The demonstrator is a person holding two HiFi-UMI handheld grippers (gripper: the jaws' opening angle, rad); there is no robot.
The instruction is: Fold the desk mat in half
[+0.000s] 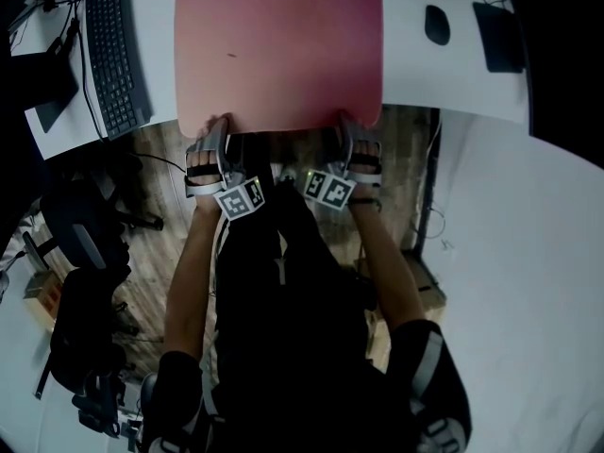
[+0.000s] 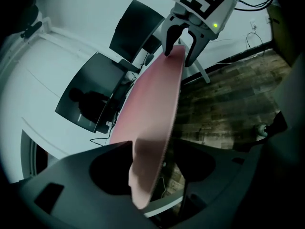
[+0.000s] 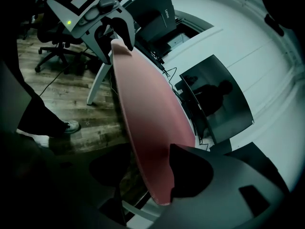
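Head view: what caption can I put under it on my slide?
With jaws open, the left gripper and the right gripper straddle the pink mat at its near edge on the desk, beside a keyboard.

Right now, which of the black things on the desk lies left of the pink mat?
The keyboard, beside the desk mat's left edge. The mouse and the flat black rectangle both lie to the mat's right.
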